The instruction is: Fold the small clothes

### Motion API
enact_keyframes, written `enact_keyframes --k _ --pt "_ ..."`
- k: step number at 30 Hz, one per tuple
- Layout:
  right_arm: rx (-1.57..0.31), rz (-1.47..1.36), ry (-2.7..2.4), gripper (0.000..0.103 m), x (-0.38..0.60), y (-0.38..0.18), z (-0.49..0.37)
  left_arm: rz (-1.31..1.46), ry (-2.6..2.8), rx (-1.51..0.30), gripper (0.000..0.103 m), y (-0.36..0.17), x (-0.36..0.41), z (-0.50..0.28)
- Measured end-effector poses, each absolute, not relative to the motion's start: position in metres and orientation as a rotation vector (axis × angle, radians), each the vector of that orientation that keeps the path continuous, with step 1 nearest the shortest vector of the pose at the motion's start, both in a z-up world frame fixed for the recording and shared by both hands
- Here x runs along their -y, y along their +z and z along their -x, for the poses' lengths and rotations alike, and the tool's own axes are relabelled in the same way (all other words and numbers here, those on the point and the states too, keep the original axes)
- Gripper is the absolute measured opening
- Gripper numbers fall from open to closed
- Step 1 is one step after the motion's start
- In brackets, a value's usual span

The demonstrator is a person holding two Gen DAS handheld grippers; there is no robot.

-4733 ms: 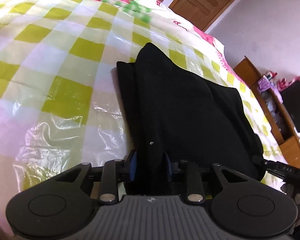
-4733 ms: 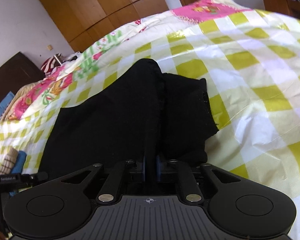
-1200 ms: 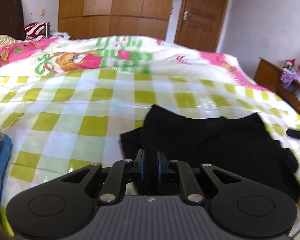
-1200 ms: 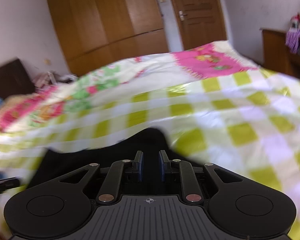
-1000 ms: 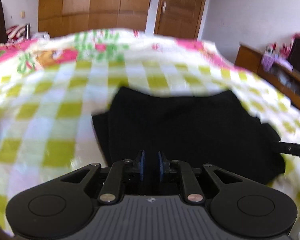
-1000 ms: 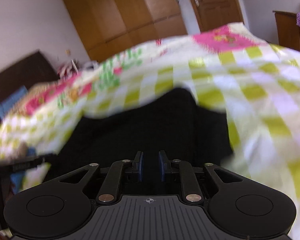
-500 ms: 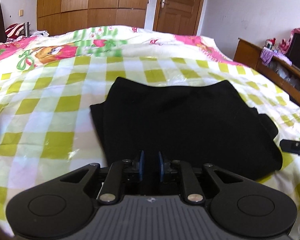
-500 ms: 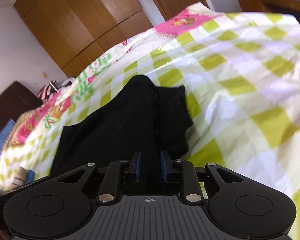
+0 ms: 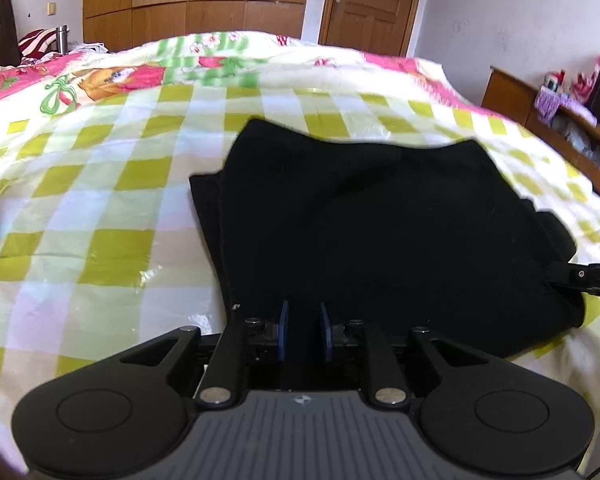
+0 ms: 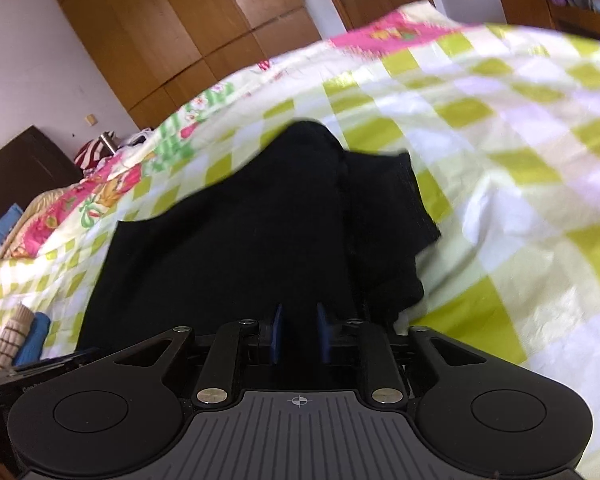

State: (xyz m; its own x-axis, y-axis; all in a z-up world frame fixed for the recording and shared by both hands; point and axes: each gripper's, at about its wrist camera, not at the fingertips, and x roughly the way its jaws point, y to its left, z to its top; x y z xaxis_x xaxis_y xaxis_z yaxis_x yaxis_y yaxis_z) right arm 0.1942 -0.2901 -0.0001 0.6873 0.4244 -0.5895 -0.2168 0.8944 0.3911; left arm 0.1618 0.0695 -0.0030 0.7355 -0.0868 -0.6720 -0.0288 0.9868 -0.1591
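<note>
A bed [image 9: 100, 208] under a glossy bedspread checked in yellow-green and white fills most of both views, and at its far end the cloth turns to pink and green cartoon prints [image 9: 112, 76]. Beyond the bed stands a wall of brown wooden wardrobes [image 9: 192, 0], with a panelled wooden door [image 9: 370, 4] just to the right of them and a dark headboard [image 10: 24, 168] off the bed's far left corner. Right of the bed runs a low wooden cabinet [image 9: 516, 96] with cluttered shelves, while at the bed's left edge lie a blue cloth [image 10: 32, 340] and a ribbed beige knit [image 10: 10, 336], touching each other.
</note>
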Motion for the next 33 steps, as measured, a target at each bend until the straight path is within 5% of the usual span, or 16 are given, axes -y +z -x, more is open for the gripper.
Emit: enact_keyframes --k 13,19,28,30,33 --pt "-0.627 -0.183 0.370 0.025 0.243 0.002 -0.273 0.163 0.093 -0.648 0.036 -0.005 -0.076 -0.253" --pt "-0.657 -0.313 0.322 0.014 0.272 -0.014 -0.284 0.170 0.084 -0.666 0.036 -0.016 -0.085 -0.250" --pt "-0.666 -0.432 0.294 0.031 0.315 0.007 -0.208 0.175 0.061 -0.668 0.038 -0.004 -0.069 -0.219" --pt "-0.690 -0.476 0.283 0.047 0.325 0.005 -0.193 0.173 0.048 -0.679 0.038 -0.005 -0.063 -0.212" --pt "-0.736 -0.588 0.283 0.048 0.338 -0.004 -0.176 0.172 0.025 -0.693 0.038 -0.007 -0.054 -0.206"
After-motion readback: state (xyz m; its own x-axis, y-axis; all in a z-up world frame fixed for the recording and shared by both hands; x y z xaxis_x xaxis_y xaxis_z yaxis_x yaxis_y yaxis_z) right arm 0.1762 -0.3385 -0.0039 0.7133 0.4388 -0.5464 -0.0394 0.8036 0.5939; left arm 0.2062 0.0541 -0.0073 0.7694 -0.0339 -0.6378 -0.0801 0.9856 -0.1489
